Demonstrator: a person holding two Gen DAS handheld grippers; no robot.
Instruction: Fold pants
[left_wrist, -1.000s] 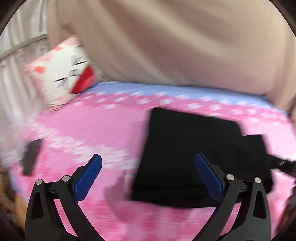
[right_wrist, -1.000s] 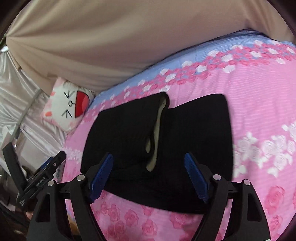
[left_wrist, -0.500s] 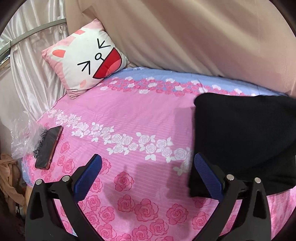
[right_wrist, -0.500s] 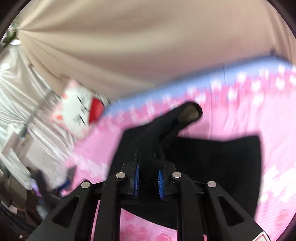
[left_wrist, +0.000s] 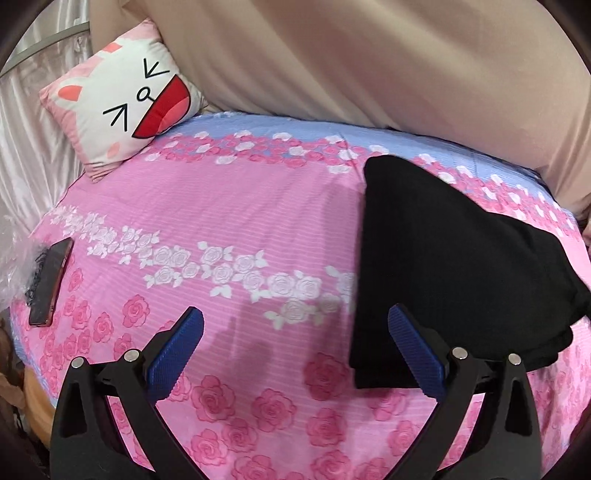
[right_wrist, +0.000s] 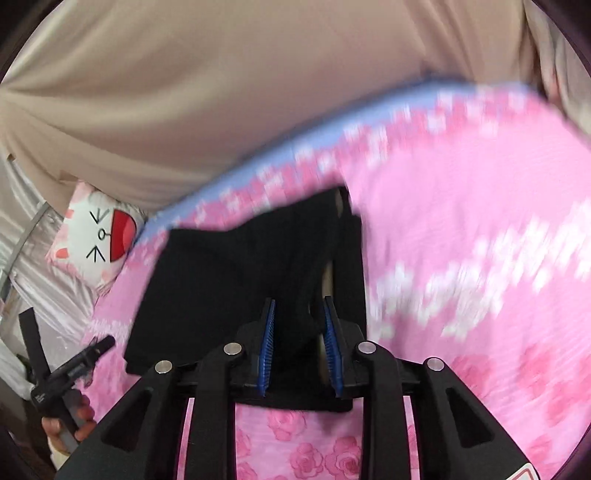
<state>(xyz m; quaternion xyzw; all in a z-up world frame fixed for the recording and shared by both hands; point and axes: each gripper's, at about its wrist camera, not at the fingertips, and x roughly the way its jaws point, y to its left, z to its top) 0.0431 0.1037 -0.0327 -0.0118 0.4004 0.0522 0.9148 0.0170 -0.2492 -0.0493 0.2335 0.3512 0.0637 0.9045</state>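
Right wrist view shows the black pants (right_wrist: 229, 280) lying on the pink rose bedspread (right_wrist: 480, 258), a raised ridge of the dark cloth standing up between the blue pads of the right gripper (right_wrist: 300, 343). Its jaws are narrow and opening; whether the pads press the fold I cannot tell. That gripper tilts downward over the near edge of the pants. At the lower left a hand (right_wrist: 66, 421) grasps the handle of the left gripper (left_wrist: 295, 354). In the left wrist view that tool is released, jaws wide with nothing between them, angled down above the bedspread with the pants just to its right. A cat-face pillow (left_wrist: 125, 107) leans at the far left corner, and a phone (left_wrist: 51, 280) lies near the left edge.
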